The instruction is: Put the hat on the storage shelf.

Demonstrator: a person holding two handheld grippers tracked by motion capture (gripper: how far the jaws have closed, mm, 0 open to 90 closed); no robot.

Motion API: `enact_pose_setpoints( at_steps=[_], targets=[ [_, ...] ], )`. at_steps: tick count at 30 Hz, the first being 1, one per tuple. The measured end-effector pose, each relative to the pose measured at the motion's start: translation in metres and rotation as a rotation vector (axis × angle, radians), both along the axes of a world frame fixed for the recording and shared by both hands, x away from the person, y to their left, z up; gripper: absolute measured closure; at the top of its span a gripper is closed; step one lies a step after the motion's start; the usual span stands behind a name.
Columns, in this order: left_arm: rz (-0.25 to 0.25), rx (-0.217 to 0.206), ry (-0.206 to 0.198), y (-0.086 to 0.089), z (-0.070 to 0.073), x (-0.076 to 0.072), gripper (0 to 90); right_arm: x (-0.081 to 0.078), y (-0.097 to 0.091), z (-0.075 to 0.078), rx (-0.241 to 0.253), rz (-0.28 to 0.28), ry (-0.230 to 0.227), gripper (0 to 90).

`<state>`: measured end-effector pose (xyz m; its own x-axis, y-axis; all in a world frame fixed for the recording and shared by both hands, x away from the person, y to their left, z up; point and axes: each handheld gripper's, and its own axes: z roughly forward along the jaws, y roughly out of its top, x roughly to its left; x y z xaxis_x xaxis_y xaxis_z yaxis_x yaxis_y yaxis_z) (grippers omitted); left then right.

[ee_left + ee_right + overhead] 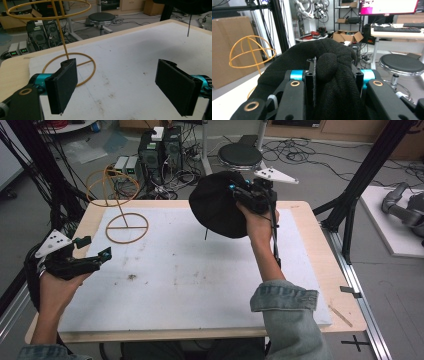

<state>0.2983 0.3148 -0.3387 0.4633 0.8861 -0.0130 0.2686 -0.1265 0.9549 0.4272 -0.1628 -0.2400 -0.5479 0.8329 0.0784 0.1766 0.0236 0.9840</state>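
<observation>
Your right gripper (239, 191) is clamped on a bunched fold of the soft black knitted hat (216, 211), held above the table's far edge near the yellow wire stand (121, 205); it's light, floppy, unbreakable, while your left gripper (94, 248) gapes empty.

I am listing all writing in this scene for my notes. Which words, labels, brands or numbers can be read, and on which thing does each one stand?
None can be read.
Green digits on two small grey boxes on the floor: too blurred.
Monitor screen: too blurred.
</observation>
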Motion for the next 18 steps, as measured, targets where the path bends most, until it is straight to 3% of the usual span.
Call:
enact_pose_setpoints(
  at_steps=[10, 18],
  targets=[
    [0.006, -0.010, -0.017, 0.006, 0.005, -0.006, 18.4, 0.025, 0.041, 0.015, -0.014, 0.014, -0.019, 67.4],
    [0.006, -0.023, -0.024, 0.010, 0.007, -0.009, 18.4, 0.043, 0.062, 0.024, 0.030, 0.007, -0.015, 67.4]
  ],
)
